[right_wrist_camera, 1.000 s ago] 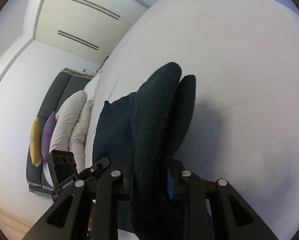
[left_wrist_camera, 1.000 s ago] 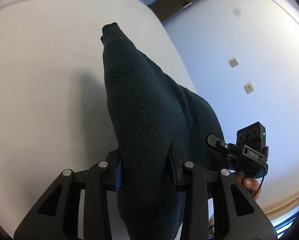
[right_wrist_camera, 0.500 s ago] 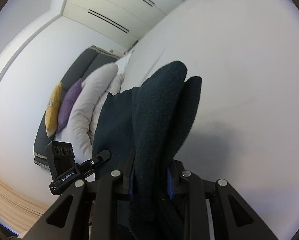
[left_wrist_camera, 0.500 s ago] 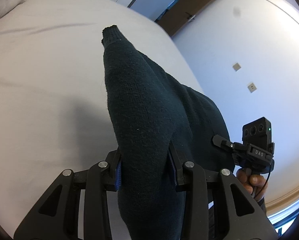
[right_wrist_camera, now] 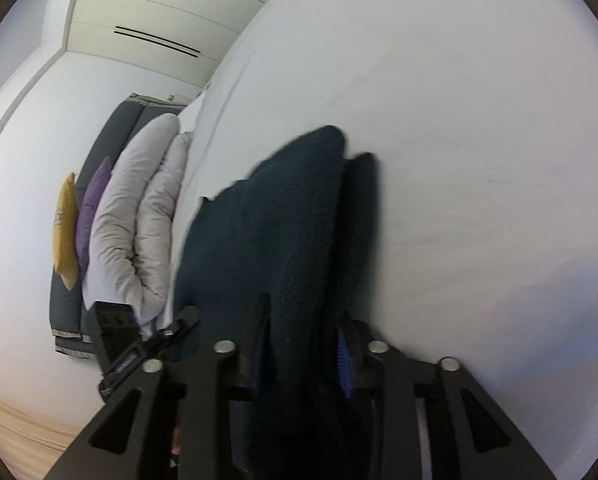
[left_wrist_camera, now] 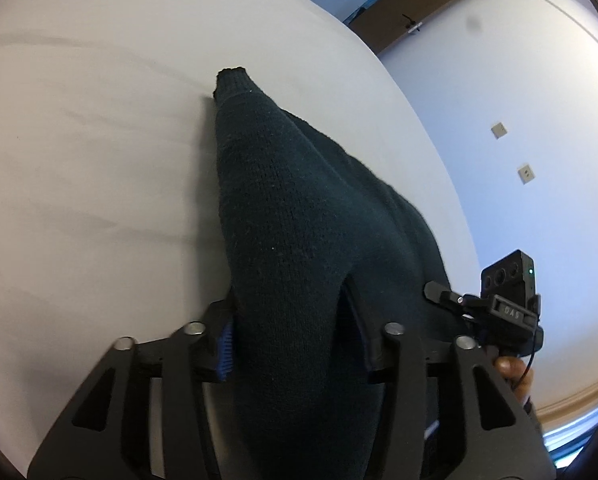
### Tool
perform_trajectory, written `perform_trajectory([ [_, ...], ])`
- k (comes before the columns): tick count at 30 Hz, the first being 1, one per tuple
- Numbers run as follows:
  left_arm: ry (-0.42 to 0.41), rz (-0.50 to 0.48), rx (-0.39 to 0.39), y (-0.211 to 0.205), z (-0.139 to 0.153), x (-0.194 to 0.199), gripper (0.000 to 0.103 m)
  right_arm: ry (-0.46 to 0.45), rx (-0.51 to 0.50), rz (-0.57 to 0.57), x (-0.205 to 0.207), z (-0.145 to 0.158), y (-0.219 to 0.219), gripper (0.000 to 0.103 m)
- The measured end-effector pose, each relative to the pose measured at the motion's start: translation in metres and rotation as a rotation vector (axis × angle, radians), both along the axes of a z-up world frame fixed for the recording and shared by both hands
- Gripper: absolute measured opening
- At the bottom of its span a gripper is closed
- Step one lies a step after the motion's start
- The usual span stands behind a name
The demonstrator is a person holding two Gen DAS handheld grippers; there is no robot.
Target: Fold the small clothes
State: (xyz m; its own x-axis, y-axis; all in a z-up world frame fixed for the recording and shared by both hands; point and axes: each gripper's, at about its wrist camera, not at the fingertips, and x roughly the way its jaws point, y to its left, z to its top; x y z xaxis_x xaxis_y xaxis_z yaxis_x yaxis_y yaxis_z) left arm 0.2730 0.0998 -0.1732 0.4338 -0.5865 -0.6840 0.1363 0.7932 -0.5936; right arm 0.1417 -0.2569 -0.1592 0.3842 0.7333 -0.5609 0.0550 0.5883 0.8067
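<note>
A dark green knitted sweater lies stretched over the white bed, its cuffed sleeve end resting on the sheet. My left gripper has the knit between its jaws, which are opening, and a gap shows at the right finger. In the right wrist view the same sweater runs as a thick fold between the jaws of my right gripper, also opening, with one blue pad bared. Each gripper shows beside the garment in the other's view.
White pillows, a purple cushion and a yellow cushion lean on a dark headboard at the bed's far end. A person's hand holds the other gripper's handle. A wall with sockets and a door lie beyond.
Both grippers came down toward the sheet with the sweater, and the sleeve end now lies on the bed. Both pairs of jaws have widened around the knit.
</note>
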Motion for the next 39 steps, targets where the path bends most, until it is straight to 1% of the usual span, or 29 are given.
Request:
perform_trajectory([
  [2, -0.014, 0.02, 0.01, -0.007, -0.002, -0.001, 0.065, -0.016, 0.049, -0.005, 0.0, -0.008, -0.003, 0.036],
  [3, -0.02, 0.033, 0.004, -0.007, -0.004, -0.003, 0.067, -0.033, 0.07, -0.011, -0.002, -0.01, -0.002, 0.036],
  [4, -0.029, 0.042, -0.003, -0.007, -0.005, -0.005, 0.068, -0.043, 0.08, -0.014, -0.003, -0.01, -0.001, 0.036],
  [6, -0.06, 0.051, 0.011, -0.011, -0.003, -0.009, 0.069, -0.046, 0.091, -0.027, -0.005, -0.009, -0.004, 0.04],
  [8, -0.073, 0.064, 0.034, 0.001, -0.004, -0.018, 0.07, -0.05, 0.068, -0.049, -0.01, -0.001, -0.009, 0.05],
  [9, -0.083, 0.084, 0.066, 0.001, 0.002, -0.022, 0.071, -0.055, 0.029, -0.071, -0.015, 0.006, -0.014, 0.053],
  [10, -0.095, 0.1, 0.094, 0.002, 0.007, -0.025, 0.071, -0.074, -0.021, -0.092, -0.022, 0.016, -0.019, 0.055],
  [11, -0.124, 0.123, 0.136, 0.002, 0.017, -0.032, 0.071, -0.111, -0.052, -0.099, -0.03, 0.03, -0.022, 0.055],
  [13, -0.191, 0.142, 0.174, 0.002, 0.035, -0.045, 0.071, -0.178, -0.024, -0.076, -0.04, 0.051, -0.02, 0.055],
  [14, -0.229, 0.149, 0.195, -0.002, 0.044, -0.053, 0.071, -0.207, 0.0, -0.058, -0.043, 0.061, -0.013, 0.055],
  [15, -0.254, 0.151, 0.211, -0.005, 0.05, -0.058, 0.071, -0.245, 0.032, -0.022, -0.048, 0.07, -0.002, 0.055],
  [16, -0.273, 0.14, 0.225, -0.01, 0.055, -0.062, 0.071, -0.261, 0.049, 0.009, -0.05, 0.073, 0.006, 0.055],
  [17, -0.283, 0.123, 0.241, -0.016, 0.057, -0.065, 0.071, -0.269, 0.068, 0.052, -0.052, 0.074, 0.019, 0.055],
  [19, -0.308, 0.087, 0.279, -0.031, 0.057, -0.074, 0.071, -0.265, 0.075, 0.096, -0.055, 0.069, 0.037, 0.055],
  [20, -0.312, 0.069, 0.291, -0.04, 0.056, -0.078, 0.071, -0.258, 0.064, 0.106, -0.056, 0.065, 0.043, 0.055],
  [22, -0.302, 0.048, 0.299, -0.053, 0.05, -0.081, 0.071, -0.211, 0.032, 0.106, -0.058, 0.046, 0.05, 0.055],
  [23, -0.285, 0.04, 0.297, -0.057, 0.044, -0.081, 0.071, -0.176, 0.007, 0.097, -0.058, 0.033, 0.05, 0.045],
  [24, -0.278, 0.041, 0.303, -0.06, 0.039, -0.081, 0.071, -0.165, 0.005, 0.089, -0.058, 0.023, 0.05, 0.034],
  [25, -0.278, 0.045, 0.312, -0.059, 0.034, -0.083, 0.071, -0.156, 0.017, 0.072, -0.058, 0.013, 0.044, 0.009],
  [26, -0.284, 0.045, 0.316, -0.061, 0.032, -0.085, 0.072, -0.12, 0.05, 0.034, -0.059, -0.002, 0.034, 0.0],
  [28, -0.294, 0.049, 0.322, -0.066, 0.032, -0.087, 0.072, -0.092, 0.187, -0.011, -0.062, -0.025, 0.012, 0.0],
  [29, -0.297, 0.05, 0.315, -0.067, 0.032, -0.089, 0.076, -0.101, 0.184, -0.016, -0.065, -0.027, 0.009, 0.0],
  [30, -0.3, 0.048, 0.305, -0.066, 0.031, -0.091, 0.08, -0.123, 0.142, -0.006, -0.065, -0.022, 0.014, 0.0],
  [32, -0.309, 0.052, 0.309, -0.067, 0.027, -0.096, 0.081, -0.15, 0.078, 0.009, -0.067, -0.016, 0.022, 0.0],
  [35, -0.334, 0.044, 0.343, -0.059, 0.016, -0.105, 0.083, -0.158, 0.097, 0.012, -0.068, -0.02, 0.021, 0.0],
  [37, -0.348, 0.037, 0.377, -0.062, 0.013, -0.106, 0.083, -0.17, 0.084, 0.015, -0.067, -0.017, 0.023, 0.0],
  [39, -0.359, 0.041, 0.38, -0.06, 0.014, -0.106, 0.083, -0.165, 0.071, 0.006, -0.072, -0.013, 0.017, 0.0],
])
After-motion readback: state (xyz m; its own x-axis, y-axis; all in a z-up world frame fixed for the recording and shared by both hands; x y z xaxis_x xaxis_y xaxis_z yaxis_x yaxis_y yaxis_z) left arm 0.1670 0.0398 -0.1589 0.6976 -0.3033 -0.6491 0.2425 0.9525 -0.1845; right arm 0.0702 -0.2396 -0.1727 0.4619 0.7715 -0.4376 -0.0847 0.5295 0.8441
